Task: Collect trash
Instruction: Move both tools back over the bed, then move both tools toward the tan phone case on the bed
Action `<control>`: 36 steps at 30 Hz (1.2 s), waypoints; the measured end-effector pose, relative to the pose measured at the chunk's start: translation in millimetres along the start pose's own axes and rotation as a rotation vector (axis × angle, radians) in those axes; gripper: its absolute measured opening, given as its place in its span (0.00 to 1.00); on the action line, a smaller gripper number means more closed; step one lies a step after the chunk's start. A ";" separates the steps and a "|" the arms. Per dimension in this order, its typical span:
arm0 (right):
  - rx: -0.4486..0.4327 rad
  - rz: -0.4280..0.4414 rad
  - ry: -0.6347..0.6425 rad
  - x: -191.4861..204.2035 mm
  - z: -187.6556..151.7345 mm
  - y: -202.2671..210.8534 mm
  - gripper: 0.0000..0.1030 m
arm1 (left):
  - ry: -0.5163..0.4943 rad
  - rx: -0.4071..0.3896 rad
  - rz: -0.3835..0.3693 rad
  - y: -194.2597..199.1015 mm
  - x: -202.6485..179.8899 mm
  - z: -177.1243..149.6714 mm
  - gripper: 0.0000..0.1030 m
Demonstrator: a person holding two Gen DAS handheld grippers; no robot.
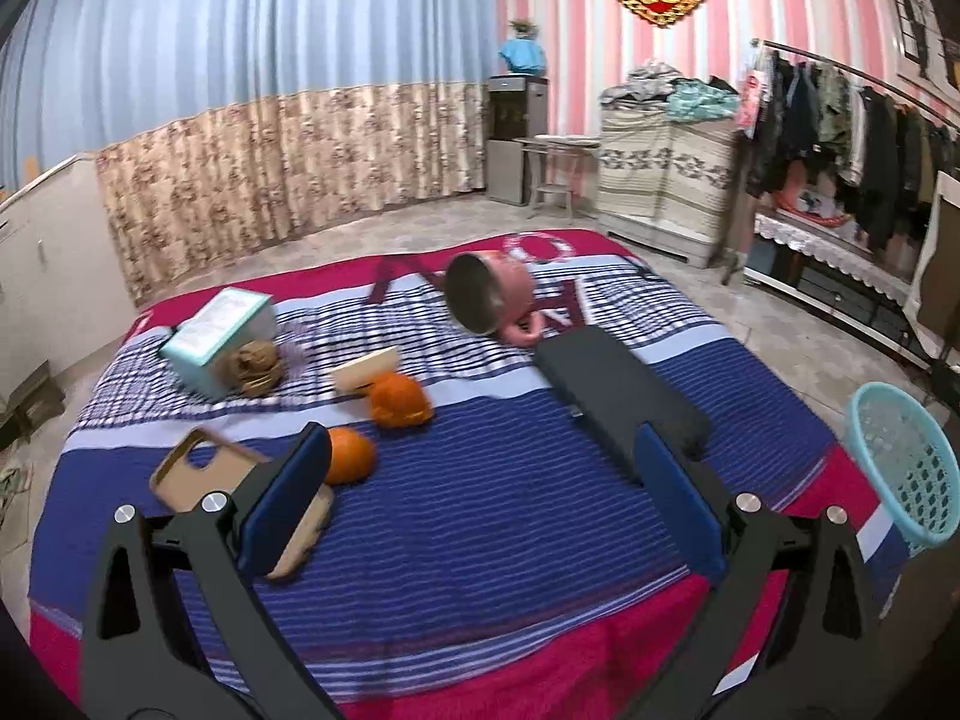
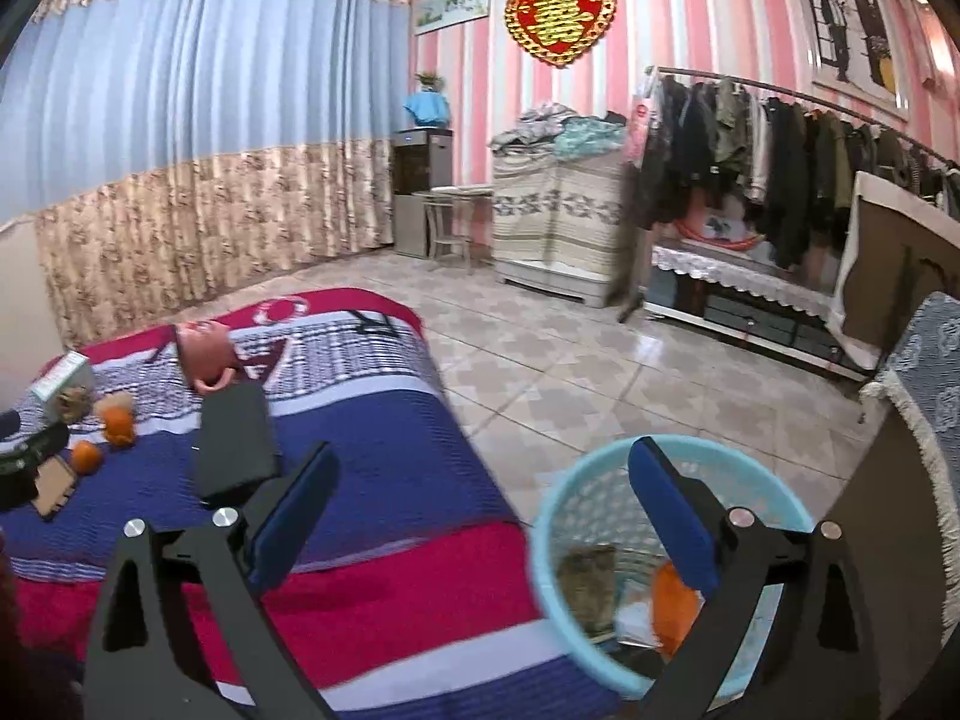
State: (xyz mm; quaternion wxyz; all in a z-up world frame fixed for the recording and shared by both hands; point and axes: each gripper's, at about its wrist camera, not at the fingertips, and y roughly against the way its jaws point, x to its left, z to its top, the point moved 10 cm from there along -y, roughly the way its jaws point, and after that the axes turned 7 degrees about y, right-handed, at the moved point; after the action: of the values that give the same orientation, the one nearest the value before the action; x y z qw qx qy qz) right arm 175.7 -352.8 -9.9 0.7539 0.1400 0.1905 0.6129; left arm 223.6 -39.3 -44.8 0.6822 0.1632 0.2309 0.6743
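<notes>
Two orange peels [image 1: 351,462] lie toward the left side of the bed [image 1: 510,540], with a phone case [image 1: 198,474] at the near left edge, a box [image 1: 219,336] and a twine ball [image 1: 255,367] behind them toward the far left corner, a pink mug [image 1: 489,294] tipped on its side near the far edge, and a black pouch [image 1: 618,396] toward the right edge.

The left gripper [image 1: 480,504] hovers over the near part of the bed with its jaws wide and nothing between them; the nearer peel sits just beside its left pad.

The right gripper [image 2: 483,516] hangs over the basket [image 2: 600,468], which stands on the floor off the bed's right edge, jaws wide and empty. Orange peel and a brownish scrap already lie in the basket.

The step in hand looks like the left gripper's next pick, most likely the nearer peel. To do it well, centre the jaws over the peel, come down until the pads straddle it and keep clear of the phone case, which looks like no trash. Close gently: peel is thin and curled and may slip or fold. The blanket is soft, so a low approach could snag the fabric. Lift clear before carrying it across to the basket.
</notes>
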 end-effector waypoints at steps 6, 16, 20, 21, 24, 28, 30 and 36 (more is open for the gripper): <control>0.001 0.074 0.008 39.8 -0.1 -1.9 0.93 | 0.013 0.004 0.045 4.1 31.4 -5.8 0.94; 0.003 0.117 0.084 85.9 -1.2 -2.0 0.93 | 0.017 -0.004 0.079 7.5 54.6 -13.0 0.94; 0.010 0.121 0.102 93.4 -2.1 -3.3 0.93 | 0.019 -0.014 0.082 7.8 59.5 -14.6 0.94; 0.009 0.120 0.105 94.0 -2.1 -3.3 0.93 | 0.019 -0.014 0.082 7.6 59.9 -15.2 0.94; 0.011 0.120 0.104 94.2 -0.5 -4.6 0.93 | 0.010 -0.008 0.081 7.5 61.0 -17.0 0.94; 0.017 0.119 0.106 93.9 -2.0 -5.5 0.93 | -0.015 -0.061 0.114 11.8 63.8 -15.2 0.94; 0.019 0.117 0.109 95.3 -2.4 -6.7 0.93 | -0.027 -0.087 0.129 14.5 64.0 -13.8 0.94; 0.023 0.119 0.114 95.9 -3.7 -8.4 0.93 | -0.044 -0.068 0.112 12.4 59.8 -16.5 0.94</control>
State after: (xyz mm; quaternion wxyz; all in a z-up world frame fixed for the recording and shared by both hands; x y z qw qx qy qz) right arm 198.2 -260.9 -28.1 0.7026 0.1245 0.2314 0.6613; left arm 203.3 19.3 -57.7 0.6534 0.1672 0.1833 0.7152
